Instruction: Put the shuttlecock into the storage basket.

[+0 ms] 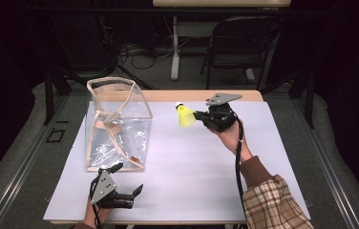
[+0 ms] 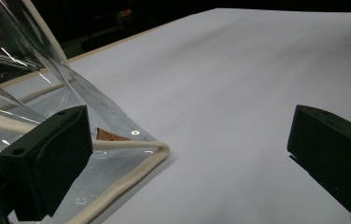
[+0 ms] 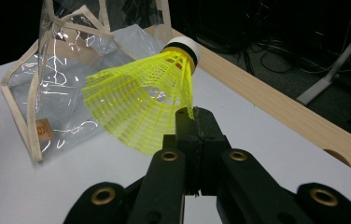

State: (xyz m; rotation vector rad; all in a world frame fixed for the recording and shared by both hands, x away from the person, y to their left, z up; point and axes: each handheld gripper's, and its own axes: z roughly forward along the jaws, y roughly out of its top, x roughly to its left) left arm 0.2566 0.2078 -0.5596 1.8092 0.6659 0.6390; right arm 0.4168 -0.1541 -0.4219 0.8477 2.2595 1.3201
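Note:
A yellow plastic shuttlecock [image 1: 184, 116] [image 3: 146, 106] with a white cork tip hangs in the air above the table, held by the edge of its skirt in my right gripper [image 1: 197, 115] [image 3: 194, 123], which is shut on it. A clear plastic bag [image 1: 117, 125] [image 3: 66, 88] with cream trim stands open at the table's left. Its near corner [image 2: 157, 148] lies just past my left gripper [image 1: 130, 179] [image 2: 187, 154], which rests low at the front left with its jaws wide open and nothing between them.
The white table top [image 1: 192, 167] lies over a wooden table whose far edge [image 1: 177, 95] shows behind the bag. A folding chair [image 1: 239, 43] and a table leg [image 1: 174, 47] stand on the floor beyond. A plaid sleeve [image 1: 273, 202] enters at the bottom right.

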